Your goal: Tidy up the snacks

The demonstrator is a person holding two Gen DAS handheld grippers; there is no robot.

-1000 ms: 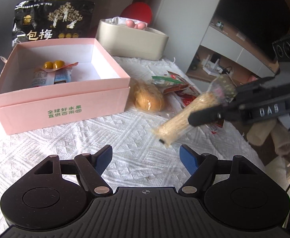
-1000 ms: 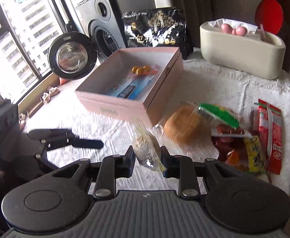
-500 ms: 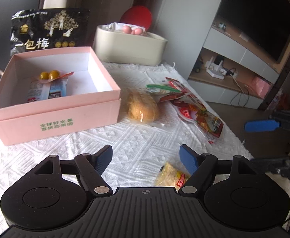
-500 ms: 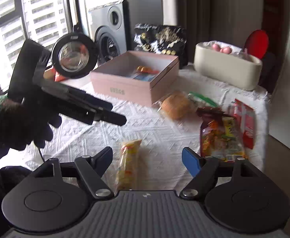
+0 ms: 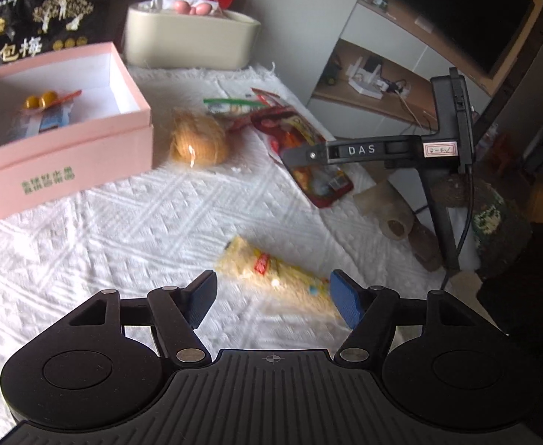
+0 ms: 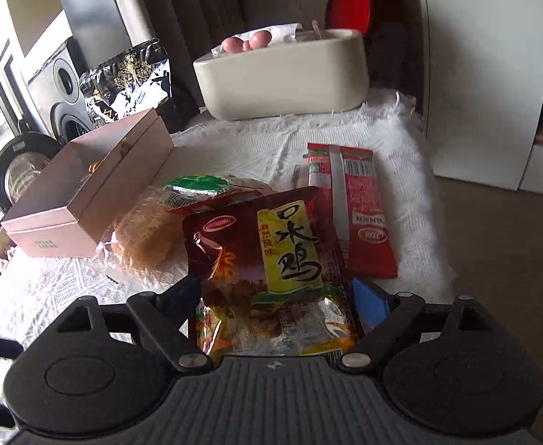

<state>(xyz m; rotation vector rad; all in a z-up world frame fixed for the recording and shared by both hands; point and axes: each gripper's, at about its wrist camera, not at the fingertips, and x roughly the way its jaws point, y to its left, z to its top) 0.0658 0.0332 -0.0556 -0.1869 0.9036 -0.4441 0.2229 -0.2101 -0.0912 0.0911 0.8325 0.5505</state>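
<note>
My left gripper point(image 5: 271, 294) hangs with jaws spread above the yellow snack packet point(image 5: 277, 272) lying on the white cloth point(image 5: 123, 222). My right gripper point(image 6: 277, 298) straddles, unclenched, the red chicken packet point(image 6: 271, 259); pink box point(image 6: 85, 200) at ten o'clock.

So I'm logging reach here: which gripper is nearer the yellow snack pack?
Left. The left gripper stands open right over the yellow snack pack; the right gripper is farther off, open around the red pouch.

I see a white cloth point(image 5: 130, 230) covering the surface. On it lie a pink box point(image 5: 67, 155), bun point(image 5: 197, 141), snack packets point(image 6: 278, 252) and a beige tub point(image 5: 189, 44).
</note>
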